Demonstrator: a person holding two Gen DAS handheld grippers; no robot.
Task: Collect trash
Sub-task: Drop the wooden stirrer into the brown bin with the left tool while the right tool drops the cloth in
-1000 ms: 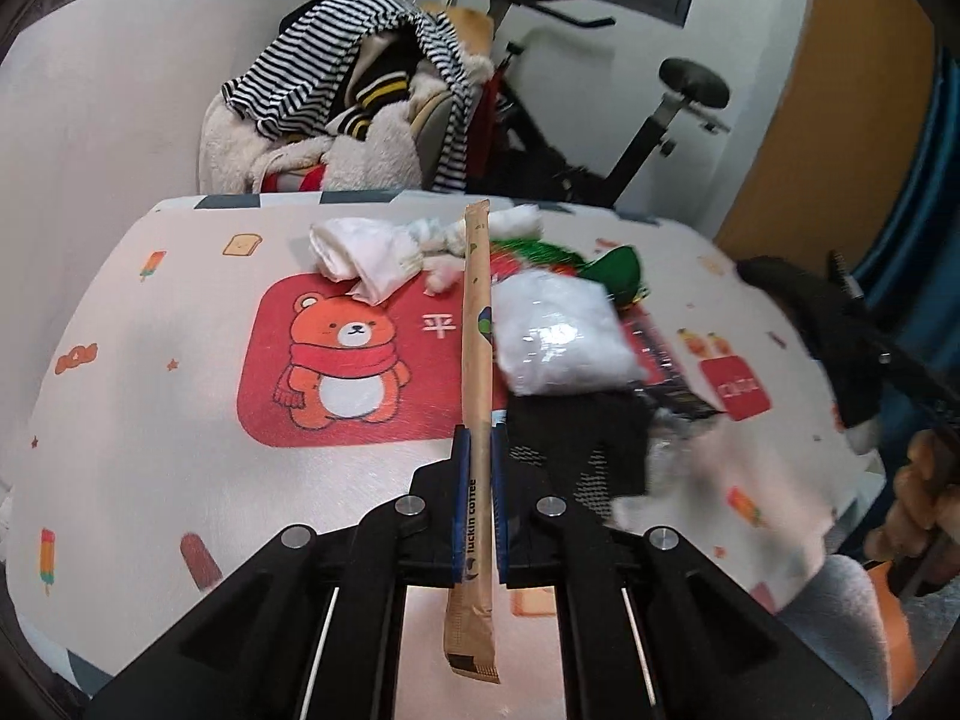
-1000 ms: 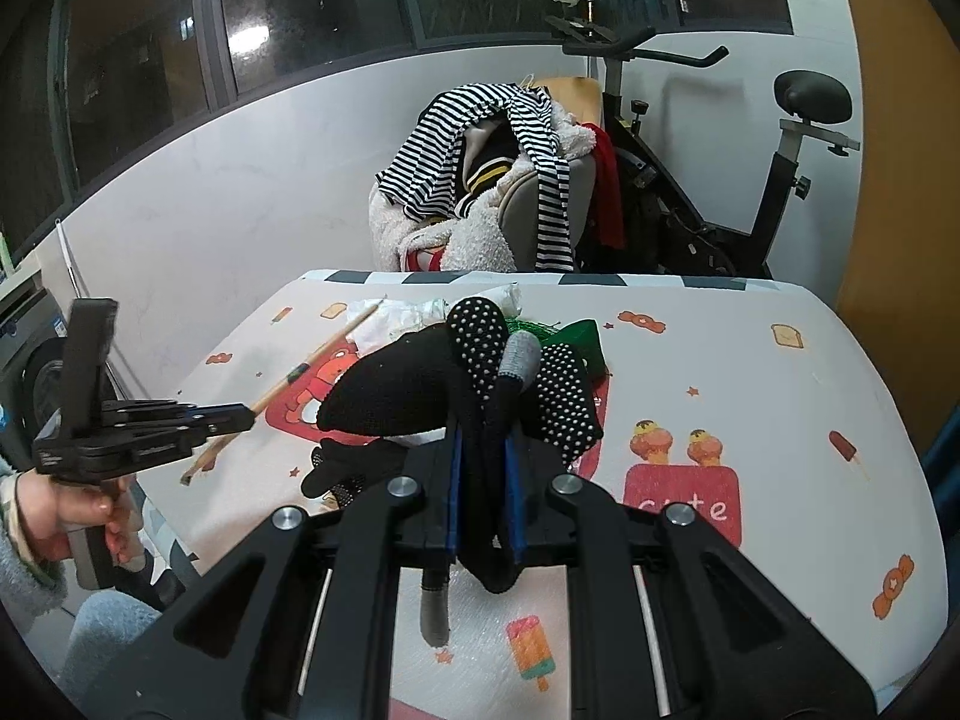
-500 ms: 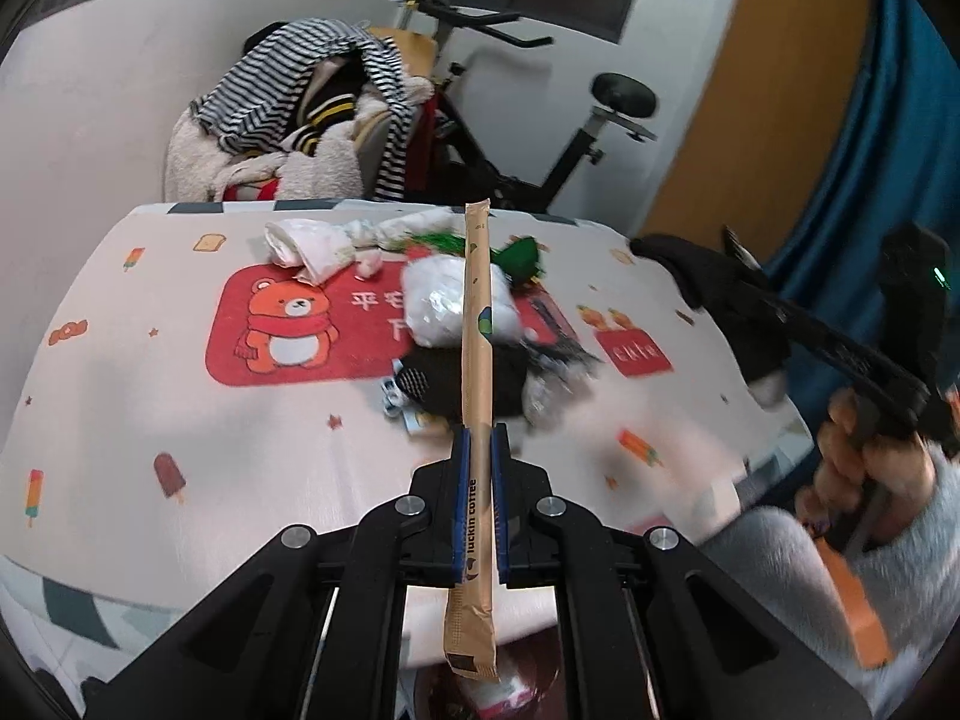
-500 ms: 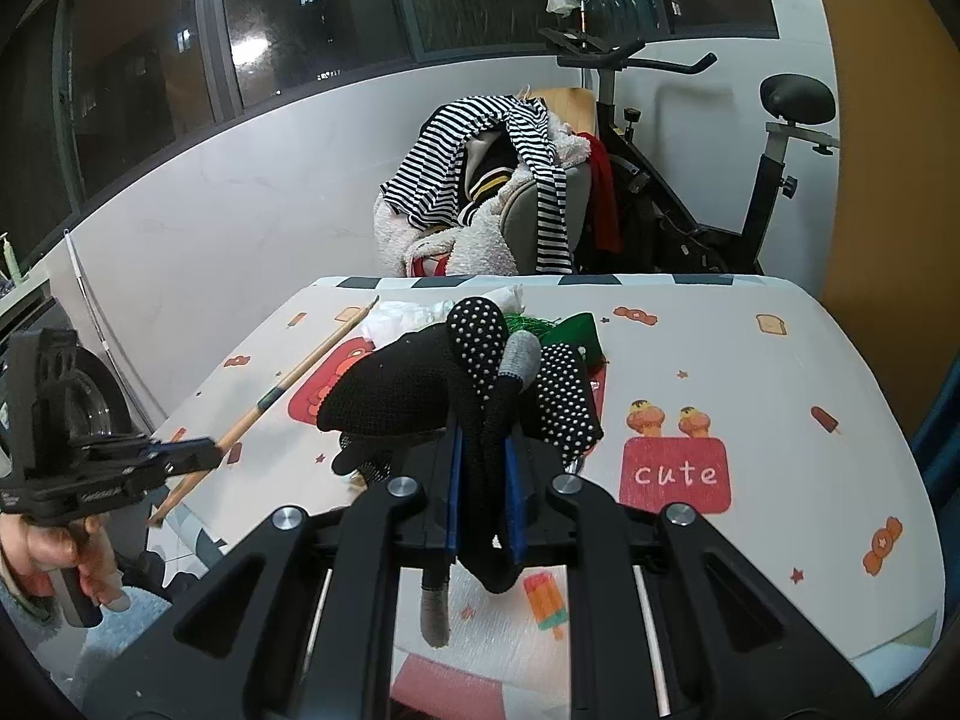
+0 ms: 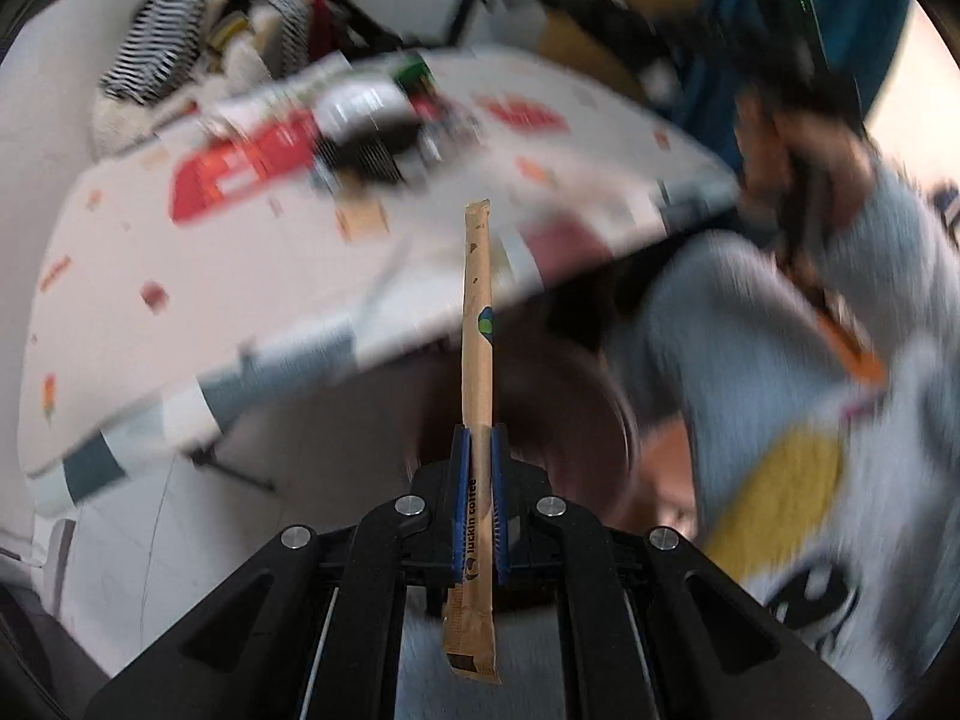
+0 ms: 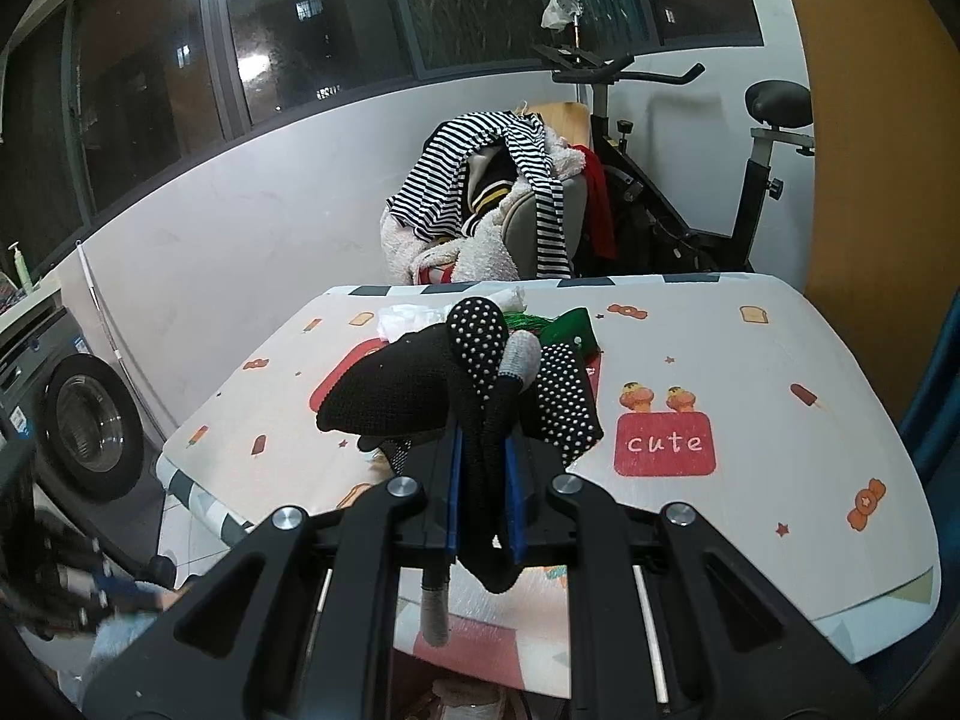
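Observation:
My left gripper [image 5: 478, 438] is shut on a long brown paper-wrapped straw [image 5: 477, 324], which sticks out ahead of the fingers. It hangs off the front edge of the cartoon-print table [image 5: 180, 276], over a dark round shape [image 5: 570, 408] below; the view is blurred. My right gripper [image 6: 483, 450] is shut on black socks with white dots [image 6: 432, 384], held above the table [image 6: 750, 420] near its front edge. A heap of trash [image 5: 366, 114] lies mid-table, with white tissue [image 6: 408, 318] and a green wrapper [image 6: 570, 327] behind the socks.
A chair piled with striped clothes [image 6: 492, 192] and an exercise bike [image 6: 690, 180] stand behind the table. A washing machine [image 6: 78, 420] is at the left. The person's hand [image 5: 798, 162] and grey sleeve [image 5: 750, 300] fill the right of the left wrist view.
The left gripper has swung with the straw from over the table, past its front edge, tilting down and rolling. The right gripper has drawn back a little with the socks.

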